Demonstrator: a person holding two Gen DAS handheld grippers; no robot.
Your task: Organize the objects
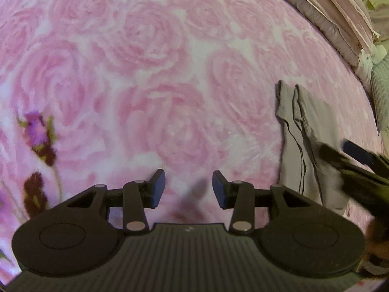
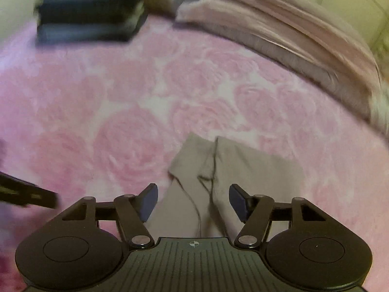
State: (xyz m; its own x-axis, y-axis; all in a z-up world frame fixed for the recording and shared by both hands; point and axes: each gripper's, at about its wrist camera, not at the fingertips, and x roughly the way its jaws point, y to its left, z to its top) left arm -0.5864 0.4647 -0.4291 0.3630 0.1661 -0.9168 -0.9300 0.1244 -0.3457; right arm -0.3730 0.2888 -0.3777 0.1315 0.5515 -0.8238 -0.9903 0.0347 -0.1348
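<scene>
Left gripper (image 1: 189, 189) poised over pink rose-print blanket (image 1: 145, 73), jaws parted, nothing between; right gripper (image 2: 193, 203) spread wide above folded grey garment (image 2: 233, 170), pads clear of the cloth; garment flat on blanket, toward its right side, near stacked pinkish bedding (image 2: 279, 31); dark blurred stack (image 2: 87, 9) far left; purple floral print (image 1: 39, 136) at blanket's left edge.

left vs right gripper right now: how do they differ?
The left gripper hangs over bare pink rose blanket; the right gripper hangs over the grey folded cloth. The right's jaws stand wider apart than the left's. Both are open and hold nothing, and both have blue pads.
</scene>
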